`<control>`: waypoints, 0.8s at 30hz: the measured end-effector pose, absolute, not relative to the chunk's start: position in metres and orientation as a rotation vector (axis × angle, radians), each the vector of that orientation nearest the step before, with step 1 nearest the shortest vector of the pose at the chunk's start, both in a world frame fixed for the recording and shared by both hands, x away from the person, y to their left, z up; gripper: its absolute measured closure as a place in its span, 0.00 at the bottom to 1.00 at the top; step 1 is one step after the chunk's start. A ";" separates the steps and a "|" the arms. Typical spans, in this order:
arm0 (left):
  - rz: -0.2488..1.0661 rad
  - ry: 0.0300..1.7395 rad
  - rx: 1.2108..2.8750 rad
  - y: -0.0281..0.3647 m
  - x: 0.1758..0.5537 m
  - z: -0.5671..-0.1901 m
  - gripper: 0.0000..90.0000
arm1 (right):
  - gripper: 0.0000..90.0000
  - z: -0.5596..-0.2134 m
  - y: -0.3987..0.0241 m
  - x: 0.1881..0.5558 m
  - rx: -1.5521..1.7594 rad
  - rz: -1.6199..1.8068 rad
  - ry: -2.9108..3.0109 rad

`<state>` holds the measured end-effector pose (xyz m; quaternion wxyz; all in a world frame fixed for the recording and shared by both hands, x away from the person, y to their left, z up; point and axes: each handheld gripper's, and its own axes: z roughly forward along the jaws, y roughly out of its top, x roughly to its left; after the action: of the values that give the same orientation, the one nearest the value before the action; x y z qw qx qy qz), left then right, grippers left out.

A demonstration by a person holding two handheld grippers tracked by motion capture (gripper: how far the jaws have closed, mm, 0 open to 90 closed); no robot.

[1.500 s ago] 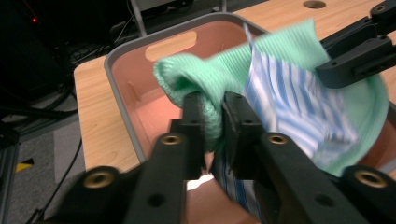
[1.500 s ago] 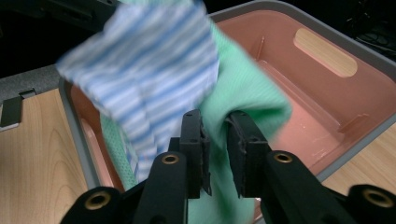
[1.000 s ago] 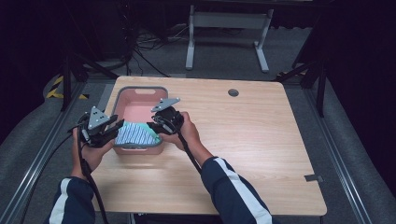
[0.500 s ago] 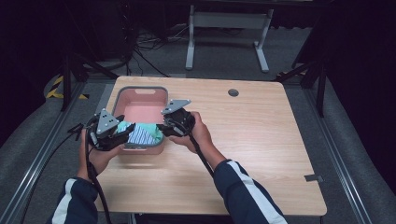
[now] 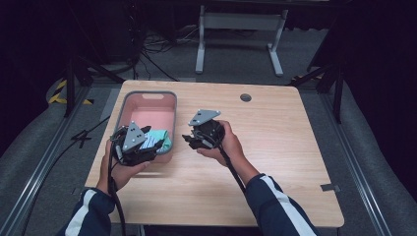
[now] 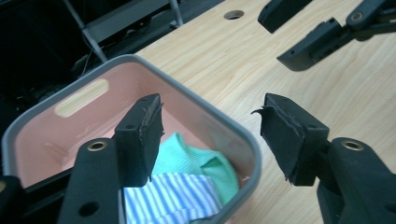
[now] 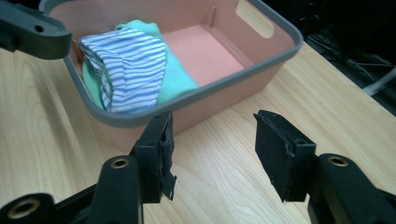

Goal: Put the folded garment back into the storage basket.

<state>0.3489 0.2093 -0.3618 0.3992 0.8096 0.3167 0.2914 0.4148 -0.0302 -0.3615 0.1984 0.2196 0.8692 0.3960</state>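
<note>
High view: nearest are the person's two forearms in dark sleeves with a white stripe, coming up from the near edge of the wooden table (image 5: 275,167). The left hand (image 5: 118,167) holds the left gripper (image 5: 147,138) at the near end of the pink bin (image 5: 147,105), which sits toward the table's left side. The right hand (image 5: 228,145) holds the right gripper (image 5: 189,140) just right of the bin, over bare wood, its jaws pointing left toward the bin.

Both grippers have their fingers spread with nothing between them. In the left gripper view the jaws straddle the bin's near corner, one pad (image 6: 140,137) over the inside and the other above the tabletop. In the right gripper view the jaws hang apart above the wood beside the bin's grey rim.

Inside the bin, at its near end, lies a bundled cloth (image 7: 133,65), blue-and-white striped over green. The far part of the bin's floor is bare pink.

Farther off, a round hole (image 5: 245,97) sits near the table's far edge, and beyond that a grey metal stand (image 5: 241,29) rests on the dark floor.
</note>
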 end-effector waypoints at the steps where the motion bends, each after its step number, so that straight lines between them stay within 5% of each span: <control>1: 0.728 0.798 2.050 0.207 0.348 -0.362 0.43 | 0.53 -0.362 -0.030 0.415 0.614 1.108 2.432; 24: 0.673 0.703 2.122 0.172 0.338 -0.372 0.36 | 0.42 -0.364 -0.073 0.399 0.611 0.995 2.413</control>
<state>0.3377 0.1717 -0.3719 0.3926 0.8360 0.2769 0.2651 0.3994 -0.0728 -0.3643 0.2282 0.2219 0.8764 0.3614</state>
